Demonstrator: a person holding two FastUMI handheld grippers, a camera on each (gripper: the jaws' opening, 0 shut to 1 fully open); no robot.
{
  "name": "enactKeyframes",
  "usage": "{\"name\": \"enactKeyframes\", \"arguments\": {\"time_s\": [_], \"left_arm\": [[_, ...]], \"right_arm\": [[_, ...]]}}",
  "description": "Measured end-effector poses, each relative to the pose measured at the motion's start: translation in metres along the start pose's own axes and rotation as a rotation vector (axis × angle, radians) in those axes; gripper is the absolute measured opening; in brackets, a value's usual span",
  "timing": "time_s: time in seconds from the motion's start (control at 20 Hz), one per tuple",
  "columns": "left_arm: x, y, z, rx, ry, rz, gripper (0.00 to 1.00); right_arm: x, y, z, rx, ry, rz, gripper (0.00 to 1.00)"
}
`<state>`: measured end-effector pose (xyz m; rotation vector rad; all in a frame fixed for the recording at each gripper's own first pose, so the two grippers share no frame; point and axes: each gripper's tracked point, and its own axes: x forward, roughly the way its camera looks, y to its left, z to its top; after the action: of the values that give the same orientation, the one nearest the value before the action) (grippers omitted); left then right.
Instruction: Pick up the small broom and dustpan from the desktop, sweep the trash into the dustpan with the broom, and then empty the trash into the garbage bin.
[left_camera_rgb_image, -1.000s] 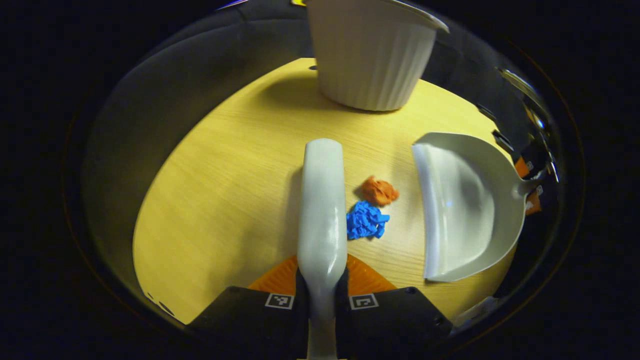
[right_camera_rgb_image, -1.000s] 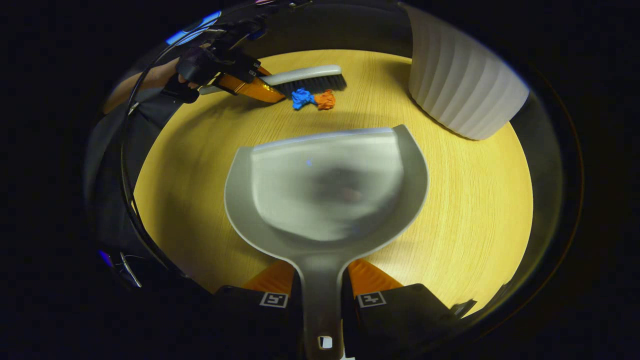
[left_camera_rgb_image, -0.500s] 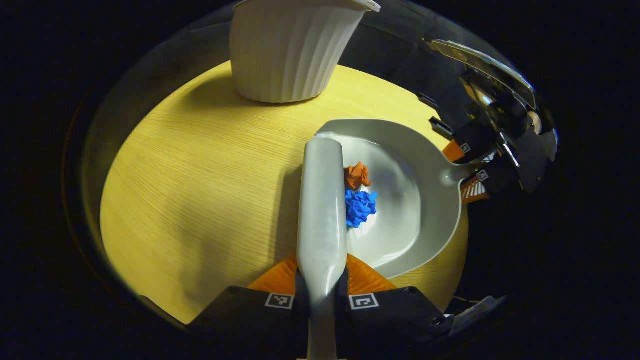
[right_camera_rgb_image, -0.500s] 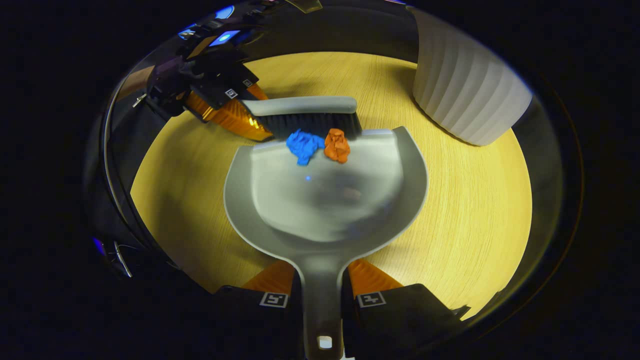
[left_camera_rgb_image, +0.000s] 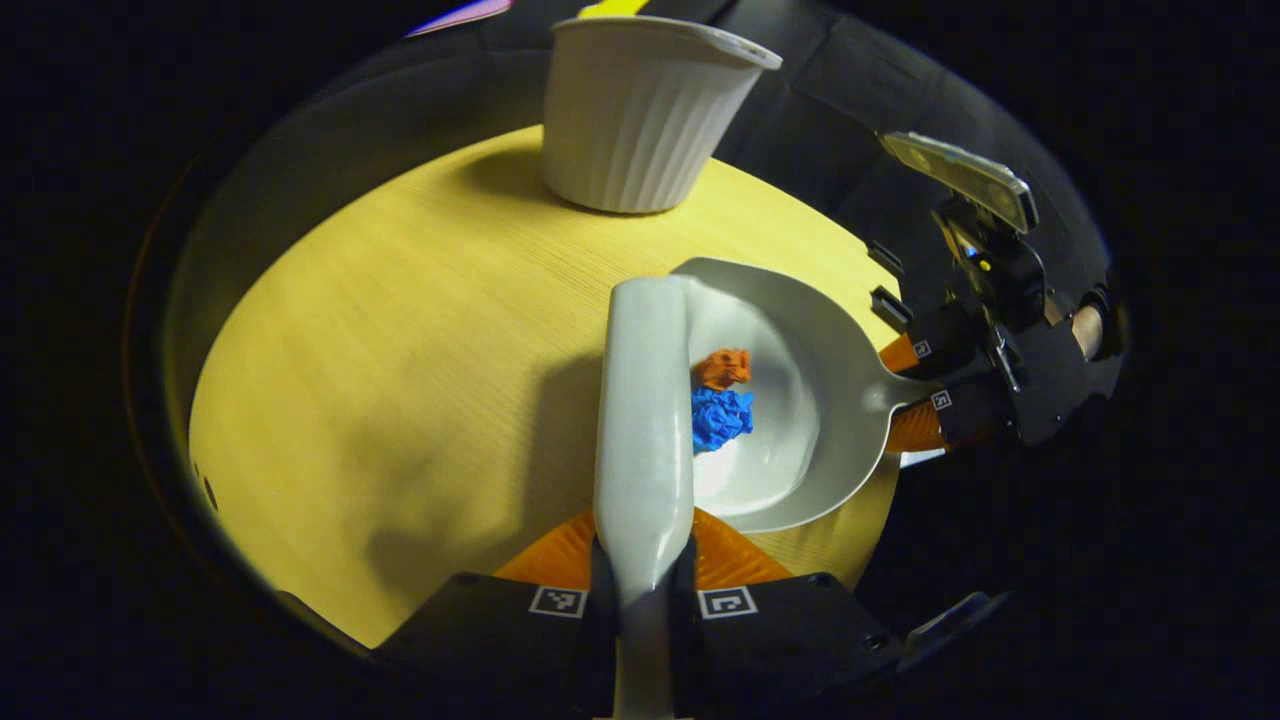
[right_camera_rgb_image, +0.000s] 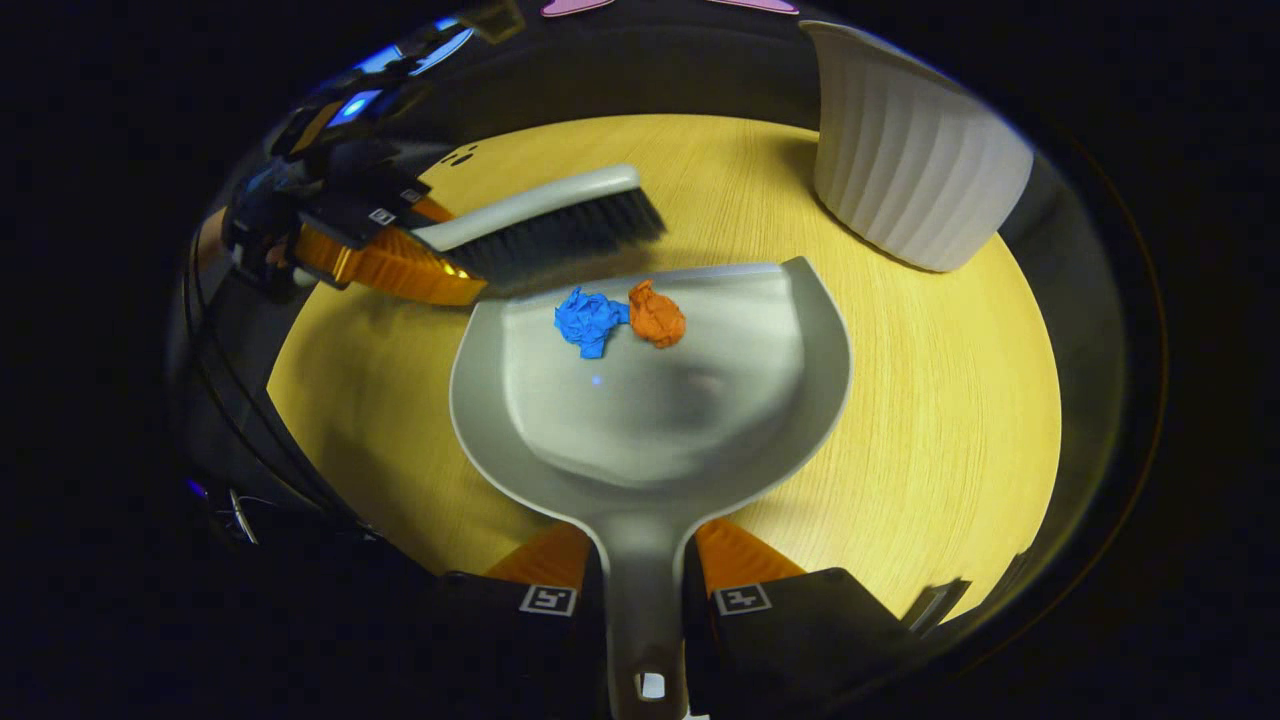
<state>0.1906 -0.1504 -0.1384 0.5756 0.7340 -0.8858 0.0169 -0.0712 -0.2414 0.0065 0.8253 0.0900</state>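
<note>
Yellow desktop (right_camera_rgb_image: 930, 420), left fingers (left_camera_rgb_image: 645, 570) gripping broom (left_camera_rgb_image: 645, 400), right fingers (right_camera_rgb_image: 645, 570) gripping dustpan (right_camera_rgb_image: 660, 420)

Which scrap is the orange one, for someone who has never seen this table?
Start at the yellow wooden table and find the grey dustpan the right gripper holds. Two crumpled scraps lie side by side near its front lip. The orange scrap is nearer the white ribbed bin than the blue scrap.

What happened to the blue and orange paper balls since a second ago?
The broom pushed the blue ball and orange ball off the table into the dustpan, then lifted clear of its lip. Both tongs, left and right, kept their grips; the bin stayed put.
</note>
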Motion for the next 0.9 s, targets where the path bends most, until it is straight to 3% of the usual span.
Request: {"name": "enactKeyframes", "arguments": {"time_s": [0.3,0.65,0.9], "left_arm": [[-0.018,0.026,-0.053,-0.147,-0.104,0.143,0.27],[-0.027,0.055,-0.137,-0.345,-0.169,0.226,0.27],[-0.031,0.053,-0.170,-0.467,-0.184,0.277,0.27]], "right_arm": [[-0.019,-0.007,-0.001,0.032,-0.017,-0.037,0.35],[-0.060,-0.032,0.014,-0.001,-0.064,-0.145,0.35],[-0.088,-0.045,0.030,0.001,-0.106,-0.158,0.35]]}}
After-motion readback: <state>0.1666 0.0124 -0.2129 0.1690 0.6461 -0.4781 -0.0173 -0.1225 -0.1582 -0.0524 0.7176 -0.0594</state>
